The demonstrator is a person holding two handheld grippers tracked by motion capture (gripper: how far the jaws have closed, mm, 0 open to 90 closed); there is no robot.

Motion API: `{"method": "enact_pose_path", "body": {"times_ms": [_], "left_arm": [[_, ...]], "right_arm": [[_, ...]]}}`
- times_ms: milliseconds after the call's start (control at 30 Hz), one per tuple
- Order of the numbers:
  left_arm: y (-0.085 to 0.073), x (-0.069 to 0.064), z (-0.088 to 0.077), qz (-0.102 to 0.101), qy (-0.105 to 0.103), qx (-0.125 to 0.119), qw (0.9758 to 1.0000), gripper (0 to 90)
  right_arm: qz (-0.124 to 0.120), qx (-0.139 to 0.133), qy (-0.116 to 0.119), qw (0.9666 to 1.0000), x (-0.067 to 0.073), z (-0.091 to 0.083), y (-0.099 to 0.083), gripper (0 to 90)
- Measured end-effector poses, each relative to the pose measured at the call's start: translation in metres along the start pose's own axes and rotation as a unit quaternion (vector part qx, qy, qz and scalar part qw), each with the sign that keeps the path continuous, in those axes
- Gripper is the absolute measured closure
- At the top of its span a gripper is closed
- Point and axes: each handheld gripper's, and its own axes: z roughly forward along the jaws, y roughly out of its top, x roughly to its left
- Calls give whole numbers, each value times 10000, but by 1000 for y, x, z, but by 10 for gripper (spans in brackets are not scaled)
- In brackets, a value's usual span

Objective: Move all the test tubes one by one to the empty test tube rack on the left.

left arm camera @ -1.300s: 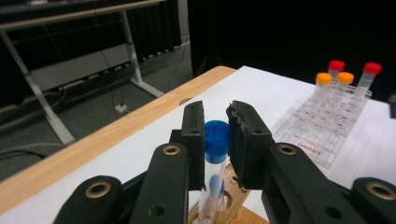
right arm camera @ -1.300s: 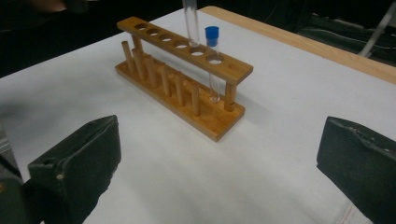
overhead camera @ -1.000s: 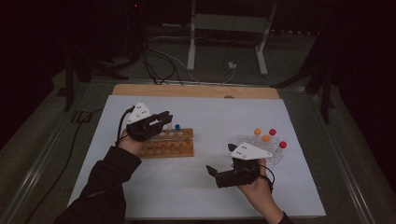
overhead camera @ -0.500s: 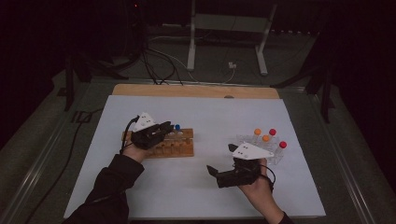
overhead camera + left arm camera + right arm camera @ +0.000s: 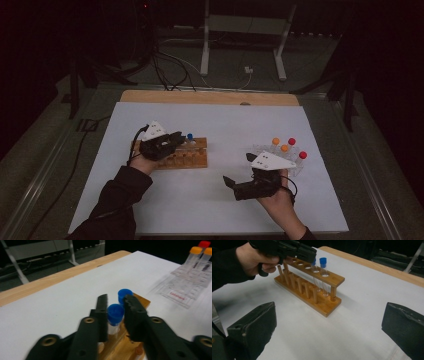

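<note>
Two blue-capped tubes (image 5: pixel 322 277) already stand at the end of the wooden rack (image 5: pixel 312 290), the left tool (image 5: pixel 115 315) just loosening around the nearer one, while four tubes (image 5: pixel 286 147) wait beyond the spread, empty right tool (image 5: pixel 231 184).

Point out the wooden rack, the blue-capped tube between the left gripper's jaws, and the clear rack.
wooden rack (image 5: pixel 329 305), right gripper view, base.
blue-capped tube (image 5: pixel 115 311), left gripper view, cap.
clear rack (image 5: pixel 183 291), left gripper view, base plate.

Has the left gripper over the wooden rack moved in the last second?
Yes. The left gripper has sunk toward the wooden rack, its jaws just opening around a blue-capped tube.
</note>
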Motion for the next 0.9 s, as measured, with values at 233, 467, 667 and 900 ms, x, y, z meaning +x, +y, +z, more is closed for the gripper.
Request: {"method": "enact_pose_path", "body": {"times_ms": [233, 467, 667, 900], "left_arm": [[7, -1, -24, -127, -40, -257, 9996, 466], [9, -13, -53, -181, -216, -351, 9990, 150], [1, -24, -72, -256, -428, -327, 9982, 19], [-14, -35, -87, -202, -592, -278, 9977, 5]], "right_arm": [[9, -147, -214, 9997, -4, -6, 3, 0], [86, -251, -524, 9983, -14, -11, 4, 0], [188, -311, -730, 9967, -26, -20, 3, 0], [383, -283, -1055, 9933, -42, -29, -6, 0]]}}
